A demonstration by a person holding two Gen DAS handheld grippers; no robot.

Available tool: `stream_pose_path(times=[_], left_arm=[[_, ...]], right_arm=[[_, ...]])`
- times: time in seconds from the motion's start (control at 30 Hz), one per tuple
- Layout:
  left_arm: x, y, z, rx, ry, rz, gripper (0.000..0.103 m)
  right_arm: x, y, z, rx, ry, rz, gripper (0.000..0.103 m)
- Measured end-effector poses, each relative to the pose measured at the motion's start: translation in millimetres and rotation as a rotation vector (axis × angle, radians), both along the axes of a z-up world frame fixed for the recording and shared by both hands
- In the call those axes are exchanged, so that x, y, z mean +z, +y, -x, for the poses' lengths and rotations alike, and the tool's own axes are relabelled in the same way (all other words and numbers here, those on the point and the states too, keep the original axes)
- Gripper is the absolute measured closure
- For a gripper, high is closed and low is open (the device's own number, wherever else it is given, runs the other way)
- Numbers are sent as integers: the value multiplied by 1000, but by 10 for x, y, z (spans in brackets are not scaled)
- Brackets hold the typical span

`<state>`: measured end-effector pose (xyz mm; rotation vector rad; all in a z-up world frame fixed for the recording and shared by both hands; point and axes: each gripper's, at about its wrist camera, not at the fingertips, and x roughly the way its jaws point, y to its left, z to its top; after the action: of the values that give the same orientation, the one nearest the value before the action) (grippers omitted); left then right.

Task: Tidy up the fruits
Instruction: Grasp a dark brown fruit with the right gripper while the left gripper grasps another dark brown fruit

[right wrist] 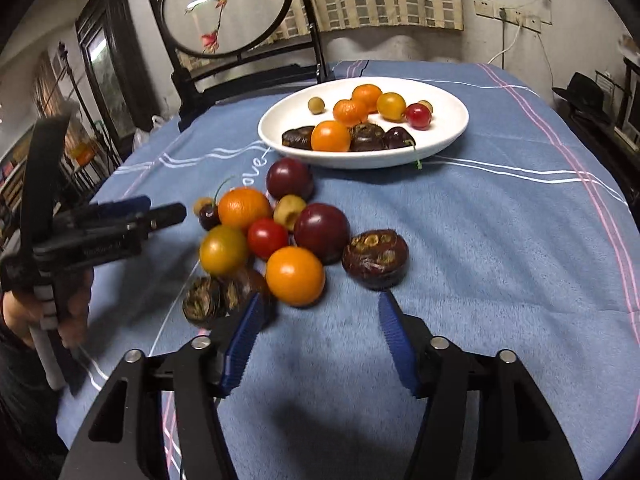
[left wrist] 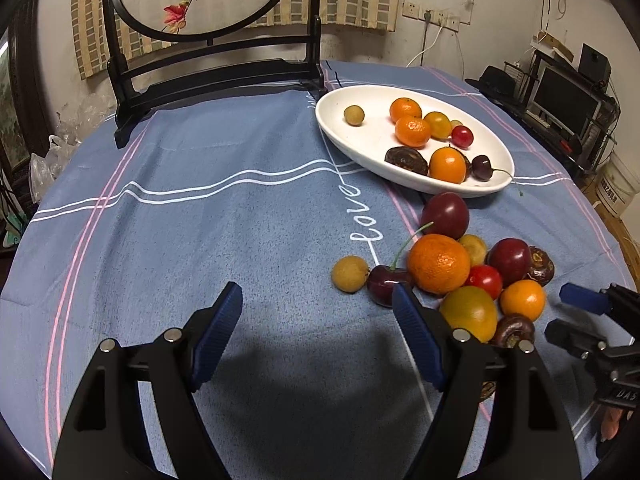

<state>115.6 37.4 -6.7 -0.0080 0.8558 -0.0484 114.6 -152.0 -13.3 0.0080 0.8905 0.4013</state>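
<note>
A white oval plate (left wrist: 360, 148) (right wrist: 448, 136) at the far side of the table holds several small fruits. A pile of loose fruit lies on the blue cloth in front of it: an orange mandarin (left wrist: 438, 263) (right wrist: 244, 208), dark plums (right wrist: 322, 233), a cherry (left wrist: 384, 284), a red tomato (right wrist: 267, 238), an orange tomato (right wrist: 295, 275) and dark water chestnuts (right wrist: 376, 258). My left gripper (left wrist: 318, 300) is open and empty, just left of the pile. My right gripper (right wrist: 320, 312) is open and empty, just in front of the pile, below the orange tomato.
A black wooden stand with a round embroidered screen (left wrist: 208, 64) (right wrist: 224, 8) stands at the table's back left. The left gripper also shows in the right wrist view (right wrist: 160, 210). The right gripper shows at the left wrist view's right edge (left wrist: 572, 312).
</note>
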Motion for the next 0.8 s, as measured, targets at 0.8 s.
stream_pose_path(times=[0.8], left_arm=[[71,-22,66,-16,-23,16,26]], right_arm=[[-97,593,-103,116,91,-8,74]])
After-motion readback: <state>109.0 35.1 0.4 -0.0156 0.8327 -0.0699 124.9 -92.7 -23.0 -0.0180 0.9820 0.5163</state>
